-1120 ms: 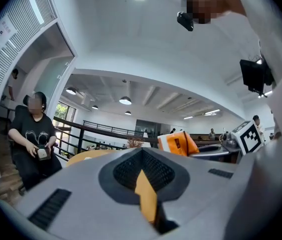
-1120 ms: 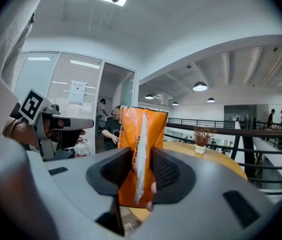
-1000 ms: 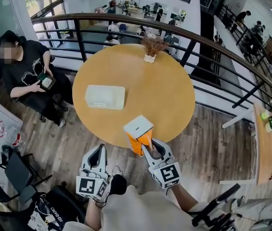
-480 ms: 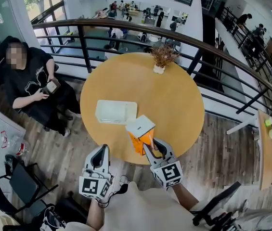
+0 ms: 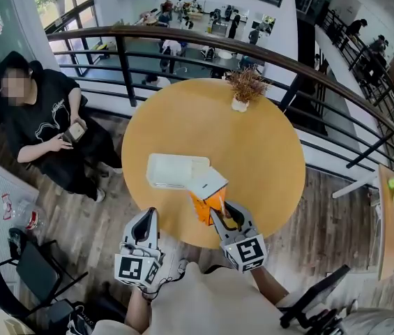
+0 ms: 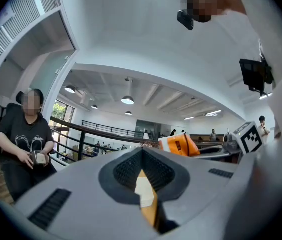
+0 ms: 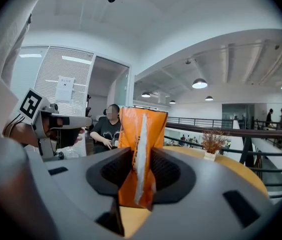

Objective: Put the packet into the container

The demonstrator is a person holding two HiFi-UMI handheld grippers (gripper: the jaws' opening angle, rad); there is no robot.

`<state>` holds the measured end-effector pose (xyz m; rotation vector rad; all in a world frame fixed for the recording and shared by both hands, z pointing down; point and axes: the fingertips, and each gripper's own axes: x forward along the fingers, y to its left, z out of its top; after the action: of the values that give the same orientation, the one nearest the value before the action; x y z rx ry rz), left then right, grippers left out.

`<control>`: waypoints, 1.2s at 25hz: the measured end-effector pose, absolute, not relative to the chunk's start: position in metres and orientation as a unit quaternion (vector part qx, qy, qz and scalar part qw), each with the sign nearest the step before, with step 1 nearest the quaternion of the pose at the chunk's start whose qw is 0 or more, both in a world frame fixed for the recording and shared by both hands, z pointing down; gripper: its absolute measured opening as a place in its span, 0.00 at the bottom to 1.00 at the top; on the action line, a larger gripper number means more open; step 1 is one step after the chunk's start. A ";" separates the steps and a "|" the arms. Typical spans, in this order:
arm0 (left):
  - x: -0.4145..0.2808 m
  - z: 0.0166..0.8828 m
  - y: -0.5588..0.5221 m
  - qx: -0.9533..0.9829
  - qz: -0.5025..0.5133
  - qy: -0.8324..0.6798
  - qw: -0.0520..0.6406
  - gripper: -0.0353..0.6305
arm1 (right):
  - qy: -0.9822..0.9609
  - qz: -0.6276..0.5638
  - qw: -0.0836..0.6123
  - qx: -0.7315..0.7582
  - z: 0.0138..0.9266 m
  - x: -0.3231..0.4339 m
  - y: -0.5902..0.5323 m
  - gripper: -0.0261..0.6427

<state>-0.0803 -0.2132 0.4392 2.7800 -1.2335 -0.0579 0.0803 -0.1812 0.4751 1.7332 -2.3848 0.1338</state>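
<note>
An orange packet (image 5: 206,187) with a white top stands upright in my right gripper (image 5: 219,217), which is shut on its lower part. In the right gripper view the packet (image 7: 140,134) sticks up from between the pads of the right gripper (image 7: 137,154). Its top reaches over the near right corner of the white lidded container (image 5: 172,171) on the round wooden table (image 5: 252,152). My left gripper (image 5: 143,218) hangs at the table's near edge, left of the packet, shut and holding nothing. The left gripper view shows the left gripper (image 6: 141,154) with the packet (image 6: 179,145) off to its right.
A small potted dry plant (image 5: 244,89) stands at the table's far edge. A black railing (image 5: 322,82) curves behind the table. A person (image 5: 43,124) sits at the left with a phone. A black chair (image 5: 29,271) stands at the lower left.
The right gripper has carried the packet closer to the container; the packet's top now overlaps the container's near right corner. The left gripper stays shut beside it.
</note>
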 end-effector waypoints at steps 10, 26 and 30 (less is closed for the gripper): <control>-0.083 0.434 -0.217 0.905 -0.012 -0.423 0.044 0.06 | -0.814 0.050 0.088 0.572 0.476 0.085 -0.194 0.22; -0.106 0.432 -0.198 0.872 -0.006 -0.485 0.059 0.06 | -0.830 0.022 0.137 0.540 0.471 0.113 -0.239 0.22; -0.120 0.432 -0.194 0.858 -0.004 -0.510 0.061 0.06 | -0.837 0.010 0.142 0.528 0.465 0.114 -0.261 0.22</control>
<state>-0.1205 -0.1938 0.4324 2.5946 -1.5439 -0.0110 0.1138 -0.2608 0.4649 1.5226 -2.4160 0.0293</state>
